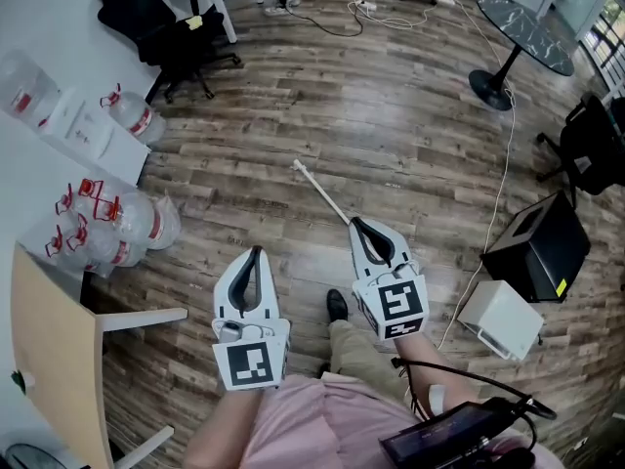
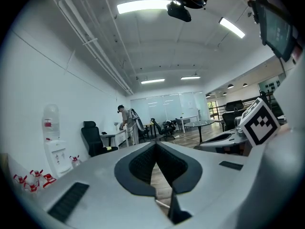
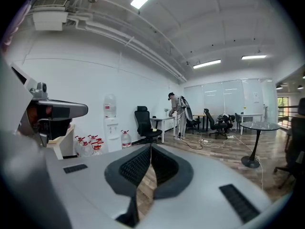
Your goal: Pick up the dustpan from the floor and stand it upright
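Note:
A thin white handle (image 1: 320, 193) lies slanted on the wooden floor in the head view. Its far end points up-left, and its near end disappears behind my right gripper (image 1: 354, 223). The dustpan's pan is hidden. The right gripper hovers over that near end with its jaws closed tip to tip and nothing between them. My left gripper (image 1: 257, 252) is held further left, apart from the handle, also shut and empty. Both gripper views look level across the room, and the closed jaws of the left gripper (image 2: 156, 144) and right gripper (image 3: 150, 147) fill the lower half; neither shows the dustpan clearly.
Water bottles (image 1: 122, 225) cluster at the left wall. A pale wooden table (image 1: 54, 360) stands near left. A black office chair (image 1: 166, 27) is far left, a round glass table (image 1: 532, 32) far right. A black box (image 1: 542, 247), a white box (image 1: 500, 319) and a floor cable (image 1: 503, 164) are right. A person (image 3: 177, 113) stands far off.

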`<state>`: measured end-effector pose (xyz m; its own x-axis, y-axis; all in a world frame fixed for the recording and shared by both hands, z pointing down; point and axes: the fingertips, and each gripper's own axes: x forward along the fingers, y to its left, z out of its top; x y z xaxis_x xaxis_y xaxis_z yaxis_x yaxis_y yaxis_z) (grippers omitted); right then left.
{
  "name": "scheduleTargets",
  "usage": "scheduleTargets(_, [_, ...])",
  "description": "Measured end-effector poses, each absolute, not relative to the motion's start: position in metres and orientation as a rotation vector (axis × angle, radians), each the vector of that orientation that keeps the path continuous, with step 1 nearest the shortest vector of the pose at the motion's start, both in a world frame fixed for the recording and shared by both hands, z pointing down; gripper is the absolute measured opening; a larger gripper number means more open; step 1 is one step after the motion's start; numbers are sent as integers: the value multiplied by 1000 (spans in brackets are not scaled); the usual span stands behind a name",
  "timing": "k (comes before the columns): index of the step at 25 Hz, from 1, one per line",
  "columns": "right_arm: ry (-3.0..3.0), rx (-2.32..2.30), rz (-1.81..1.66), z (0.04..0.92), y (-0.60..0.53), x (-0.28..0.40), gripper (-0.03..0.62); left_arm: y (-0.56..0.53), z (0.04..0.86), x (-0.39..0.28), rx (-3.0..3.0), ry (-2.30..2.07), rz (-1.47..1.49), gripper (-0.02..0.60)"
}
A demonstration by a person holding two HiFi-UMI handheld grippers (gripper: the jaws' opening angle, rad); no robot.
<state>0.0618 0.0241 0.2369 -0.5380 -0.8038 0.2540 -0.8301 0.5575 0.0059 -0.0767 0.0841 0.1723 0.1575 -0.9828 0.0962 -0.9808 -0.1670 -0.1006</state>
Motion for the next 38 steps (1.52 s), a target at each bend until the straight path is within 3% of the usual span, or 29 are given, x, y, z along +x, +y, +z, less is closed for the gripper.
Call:
scheduleTargets(19, [-2660, 1298, 6, 192, -155, 15, 5, -56, 148, -128, -2216, 2119, -146, 9])
scheduleTargets(38, [-2511, 1234, 101, 292, -289, -60, 6, -221, 218, -222, -2375, 2090, -95, 9])
